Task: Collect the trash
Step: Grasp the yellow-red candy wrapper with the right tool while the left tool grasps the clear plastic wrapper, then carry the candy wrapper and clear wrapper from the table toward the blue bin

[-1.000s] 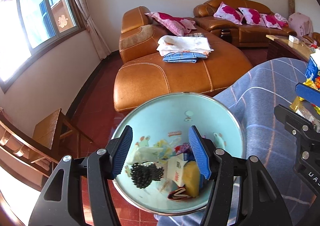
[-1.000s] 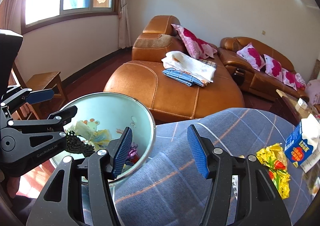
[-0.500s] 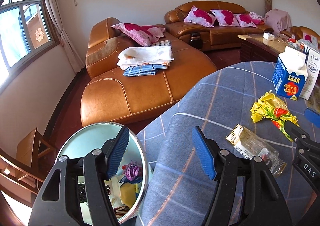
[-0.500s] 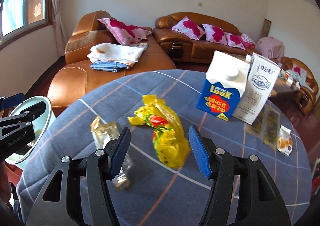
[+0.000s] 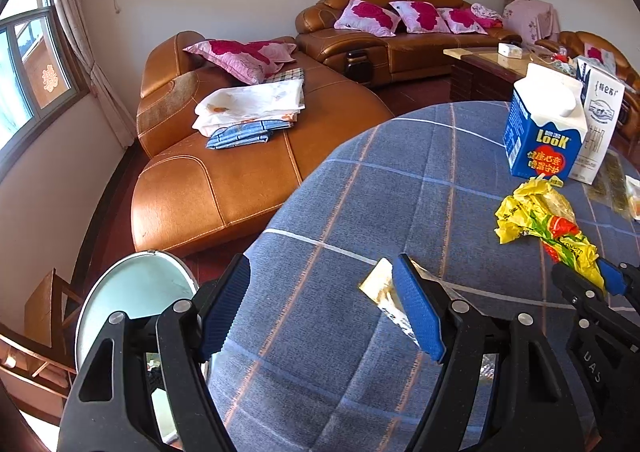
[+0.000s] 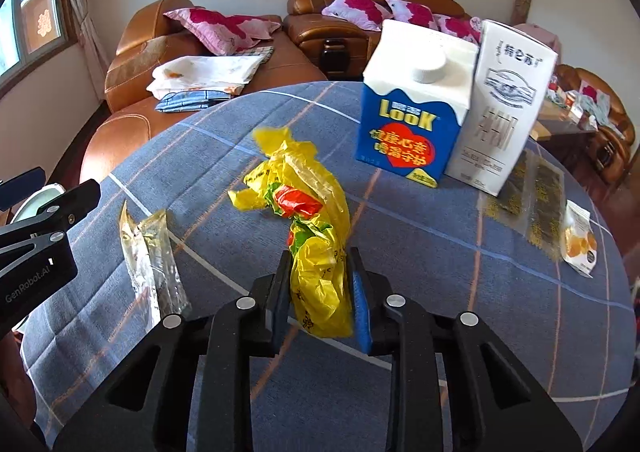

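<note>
Yellow bag [image 6: 320, 252] lies crumpled mid-worktop [image 6: 440, 252], in front of the blue carton [image 6: 412, 120]; right tool [image 6: 320, 292] is closing, pads pressing the bag's near end. To its left, the left tool [image 5: 324, 312] is opening, empty, beside a clear wrapper [image 6: 152, 252].

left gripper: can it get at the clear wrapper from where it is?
Probably yes. The left gripper is opening just above the table, and the clear wrapper lies flat by its right finger with nothing on it. The right gripper is busy closing on the yellow bag, off to the side.
</note>
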`<act>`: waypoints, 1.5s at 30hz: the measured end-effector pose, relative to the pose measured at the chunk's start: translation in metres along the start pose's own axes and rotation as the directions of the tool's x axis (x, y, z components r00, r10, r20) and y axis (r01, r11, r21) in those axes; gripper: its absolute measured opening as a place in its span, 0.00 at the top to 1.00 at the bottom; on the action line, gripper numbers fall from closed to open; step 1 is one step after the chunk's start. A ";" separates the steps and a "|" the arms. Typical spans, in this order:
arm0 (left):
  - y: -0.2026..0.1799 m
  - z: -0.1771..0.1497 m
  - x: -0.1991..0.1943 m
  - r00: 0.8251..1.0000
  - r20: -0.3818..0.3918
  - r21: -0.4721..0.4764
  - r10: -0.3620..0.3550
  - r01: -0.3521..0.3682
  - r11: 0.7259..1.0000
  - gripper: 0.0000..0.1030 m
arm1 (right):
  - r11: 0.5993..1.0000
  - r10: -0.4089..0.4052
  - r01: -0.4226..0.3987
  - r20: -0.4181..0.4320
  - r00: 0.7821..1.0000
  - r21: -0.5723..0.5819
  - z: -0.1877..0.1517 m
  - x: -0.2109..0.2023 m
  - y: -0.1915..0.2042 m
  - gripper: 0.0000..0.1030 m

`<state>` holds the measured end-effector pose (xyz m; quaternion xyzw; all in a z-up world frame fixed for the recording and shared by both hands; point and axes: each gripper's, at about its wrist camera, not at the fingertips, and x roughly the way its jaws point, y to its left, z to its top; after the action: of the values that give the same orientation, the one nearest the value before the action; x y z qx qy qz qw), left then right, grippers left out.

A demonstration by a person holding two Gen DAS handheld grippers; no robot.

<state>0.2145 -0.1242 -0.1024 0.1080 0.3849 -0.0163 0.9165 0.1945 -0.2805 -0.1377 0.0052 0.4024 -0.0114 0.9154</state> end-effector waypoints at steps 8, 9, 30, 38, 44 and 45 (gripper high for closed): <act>-0.044 -0.013 0.011 0.998 -0.060 0.075 -0.033 0.038 0.996 0.30 | 0.988 -0.132 0.132 -0.010 0.991 0.073 -0.027 -0.021 -0.041 0.73; -0.048 -0.015 0.013 0.997 -0.067 0.087 -0.035 0.040 0.995 0.30 | 0.986 -0.143 0.143 -0.009 0.990 0.084 -0.030 -0.022 -0.046 0.73; -0.039 -0.026 -0.010 0.967 -0.072 0.097 -0.243 0.249 0.964 0.92 | 0.986 -0.108 0.105 0.014 0.994 0.131 -0.037 -0.026 -0.060 0.73; -0.036 -0.030 -0.019 0.967 -0.052 0.104 -0.251 0.255 0.961 0.94 | 0.988 -0.094 0.089 0.033 0.995 0.123 -0.038 -0.029 -0.059 0.73; -0.038 -0.030 -0.033 0.968 -0.014 0.123 -0.249 0.249 0.961 0.94 | 0.989 -0.089 0.081 0.062 0.994 0.120 -0.038 -0.034 -0.056 0.73; -0.038 -0.031 -0.034 0.969 -0.012 0.124 -0.247 0.246 0.961 0.94 | 0.989 -0.091 0.083 0.063 0.994 0.119 -0.038 -0.035 -0.055 0.73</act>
<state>0.1649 -0.1566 -0.1064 0.1161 0.3917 -0.1545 0.8996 0.1414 -0.3345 -0.1380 0.0405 0.3691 -0.0750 0.9255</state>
